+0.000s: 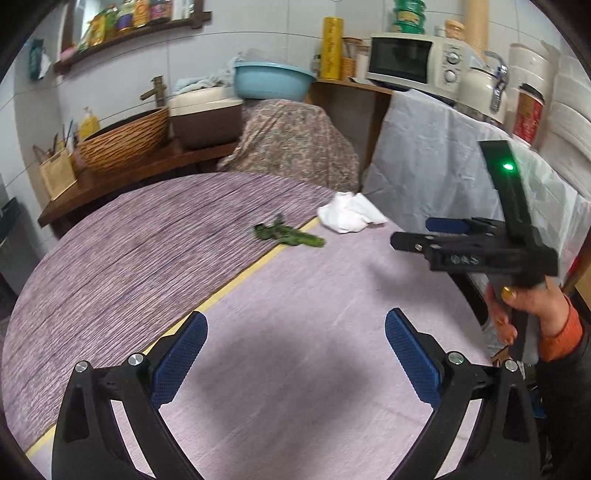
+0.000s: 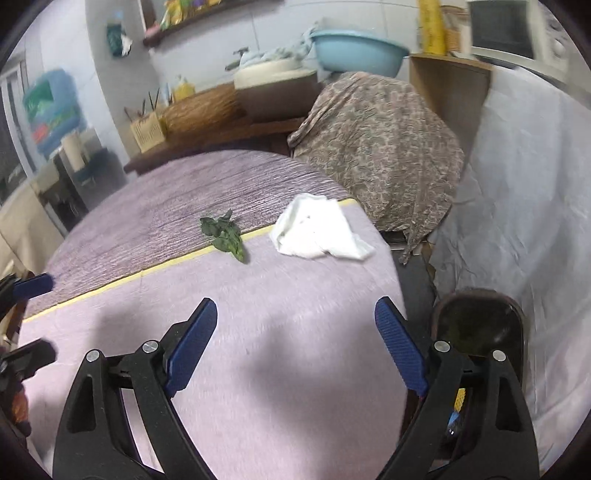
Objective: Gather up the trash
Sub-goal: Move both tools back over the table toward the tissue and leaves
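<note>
White crumpled tissue (image 2: 319, 230) and a green leaf (image 2: 225, 236) lie ahead of the right gripper (image 2: 295, 343), whose jaws, like the left gripper's (image 1: 295, 350), gape wide and empty, so reaching forward looks next.

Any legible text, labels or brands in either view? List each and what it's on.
None can be read.
Yellow roll by the microwave: red vertical print, too blurred.
Red-and-white carton: print too small.
Shelf packets: labels blurred.
Green stacked tubs: label unreadable.
Blue-green pack: motion-blurred.
Microwave dial markings: too small.
</note>
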{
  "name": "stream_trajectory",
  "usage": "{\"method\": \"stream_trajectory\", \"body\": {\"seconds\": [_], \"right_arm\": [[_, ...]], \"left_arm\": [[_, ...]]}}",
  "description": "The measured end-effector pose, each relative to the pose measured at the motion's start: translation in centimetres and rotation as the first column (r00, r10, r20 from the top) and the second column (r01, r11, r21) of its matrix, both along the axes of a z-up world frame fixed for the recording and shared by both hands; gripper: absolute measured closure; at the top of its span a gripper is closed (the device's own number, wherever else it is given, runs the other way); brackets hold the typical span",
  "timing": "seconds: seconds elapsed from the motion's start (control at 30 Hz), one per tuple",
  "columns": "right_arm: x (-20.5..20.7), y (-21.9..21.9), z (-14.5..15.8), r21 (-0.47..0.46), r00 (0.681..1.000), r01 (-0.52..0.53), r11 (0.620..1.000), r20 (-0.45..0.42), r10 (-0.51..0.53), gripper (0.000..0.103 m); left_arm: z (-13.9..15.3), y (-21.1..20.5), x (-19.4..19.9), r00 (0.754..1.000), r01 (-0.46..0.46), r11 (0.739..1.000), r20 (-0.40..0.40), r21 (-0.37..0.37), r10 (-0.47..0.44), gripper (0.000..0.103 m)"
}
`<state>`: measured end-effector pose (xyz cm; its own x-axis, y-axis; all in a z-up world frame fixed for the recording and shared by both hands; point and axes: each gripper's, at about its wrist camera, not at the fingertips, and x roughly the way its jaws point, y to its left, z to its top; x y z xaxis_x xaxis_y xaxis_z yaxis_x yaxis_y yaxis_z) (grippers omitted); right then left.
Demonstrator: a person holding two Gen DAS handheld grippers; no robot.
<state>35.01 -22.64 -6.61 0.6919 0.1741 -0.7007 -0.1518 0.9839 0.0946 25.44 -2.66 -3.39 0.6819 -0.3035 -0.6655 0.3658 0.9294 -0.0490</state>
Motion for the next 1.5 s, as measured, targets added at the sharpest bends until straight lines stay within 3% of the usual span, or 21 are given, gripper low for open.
{"method": "stream_trajectory", "body": {"seconds": [0.33,0.4,0.47,0.57,0.6,0.67,0.77,1.0,1.23,1.4,1.43,1.5], "right_arm": [[6.1,3.5,-2.9,-0.127,0.996,-0.016,0.992,-0.092,0.005,0.017],[6.4,3.8,-3.4,-0.141,0.995,-0.027,0.990,-0.103,0.012,0.022],[6.8,4.0,-3.8,-0.157,0.993,-0.039,0.987,-0.118,0.021,0.047],[6.9,4.1,-4.2,-0.170,0.991,-0.046,0.984,-0.129,0.024,0.071],[7.0,4.1,-4.3,-0.165,0.991,-0.048,0.985,-0.132,0.026,0.074],[7.1,3.9,-4.3,-0.159,0.992,-0.045,0.986,-0.126,0.025,0.089],[7.0,3.5,-4.3,-0.132,0.992,-0.040,0.990,-0.125,0.023,0.098],[6.1,2.1,-3.0,-0.024,0.996,-0.025,0.999,-0.090,0.022,0.100],[3.9,0.8,-1.1,0.008,0.999,-0.016,1.000,-0.030,0.016,0.100],[3.7,0.4,-0.6,-0.030,0.999,-0.035,0.999,0.005,0.035,0.099],[4.1,0.2,-0.6,-0.032,1.000,-0.025,0.999,0.005,0.025,0.092],[5.4,-0.2,-0.9,-0.012,1.000,-0.010,1.000,-0.017,0.010,0.056]], "left_arm": [[-0.5,3.3,0.8,0.999,-0.032,0.999,-0.010,-0.020,0.031,0.007],[-0.7,3.4,1.0,0.999,-0.029,0.999,-0.016,-0.025,0.029,0.007],[-0.8,3.3,1.2,0.999,-0.029,0.999,-0.019,-0.024,0.028,0.007],[-1.1,3.2,1.5,0.999,-0.023,0.999,-0.027,-0.029,0.022,0.007],[-1.1,3.1,1.6,0.999,-0.022,0.999,-0.028,-0.029,0.021,0.007],[-1.2,2.8,1.7,0.999,-0.020,0.999,-0.029,-0.027,0.019,0.007],[-1.3,2.6,1.9,0.999,-0.020,0.999,-0.035,-0.028,0.019,0.007],[-2.1,2.1,3.2,0.998,-0.044,0.999,-0.043,-0.007,0.044,0.007],[-2.3,0.4,6.0,0.997,-0.052,0.999,-0.052,0.003,0.052,0.007],[-2.3,-0.9,7.7,0.995,-0.068,0.997,-0.072,-0.021,0.066,0.007],[-2.2,-1.0,7.8,0.995,-0.070,0.997,-0.075,-0.033,0.067,0.007],[-2.1,-1.3,8.1,0.995,-0.074,0.997,-0.069,-0.027,0.072,0.007]]}}
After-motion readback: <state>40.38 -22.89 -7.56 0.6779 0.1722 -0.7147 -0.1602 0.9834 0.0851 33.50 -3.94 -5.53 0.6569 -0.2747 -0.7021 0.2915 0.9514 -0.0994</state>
